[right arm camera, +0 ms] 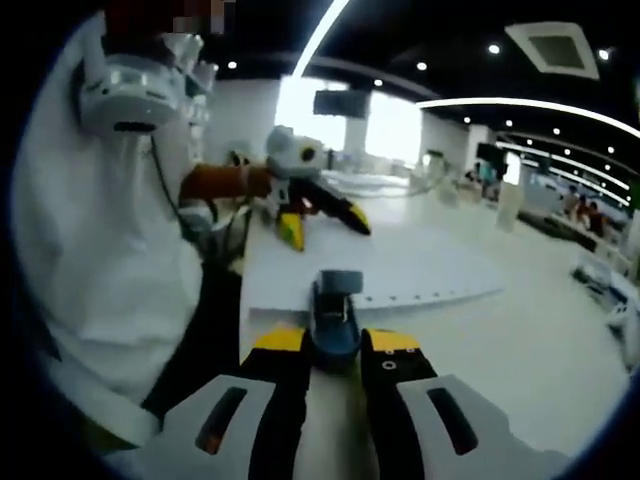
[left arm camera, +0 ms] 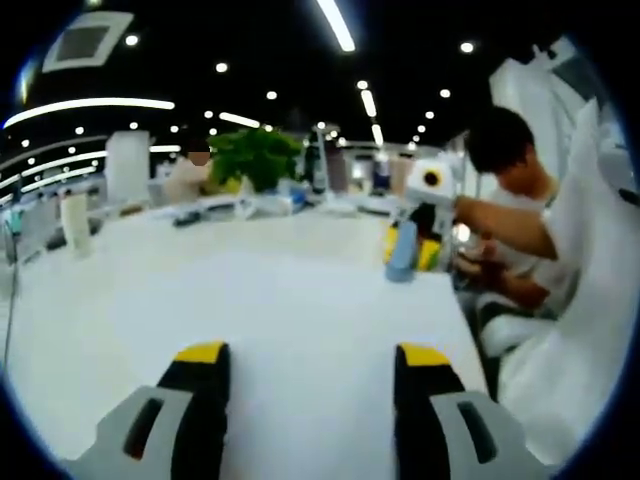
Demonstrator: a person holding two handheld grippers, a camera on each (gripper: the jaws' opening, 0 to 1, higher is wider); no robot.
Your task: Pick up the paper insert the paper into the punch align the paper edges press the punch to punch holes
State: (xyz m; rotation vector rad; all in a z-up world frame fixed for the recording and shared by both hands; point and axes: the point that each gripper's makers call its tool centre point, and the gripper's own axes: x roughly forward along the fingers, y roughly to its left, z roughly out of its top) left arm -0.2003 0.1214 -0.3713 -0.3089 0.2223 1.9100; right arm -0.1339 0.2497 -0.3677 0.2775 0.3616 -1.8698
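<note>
A large open-plan office or lab hall: a long white tabletop (left arm camera: 300, 300) runs beneath a dark ceiling set with round spotlights and curved light strips (left arm camera: 85, 106). Beyond the tabletop's far end stands a leafy green potted plant (left arm camera: 255, 155), with more desks and people behind it.

Punch (right arm camera: 334, 312) on the table (right arm camera: 520, 350) just ahead of the right tongs (right arm camera: 334, 352), paper (right arm camera: 400, 272) beyond it.

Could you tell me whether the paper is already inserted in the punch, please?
It appears inserted: in the right gripper view the paper edge runs into the punch, which sits between the right gripper jaws.
</note>
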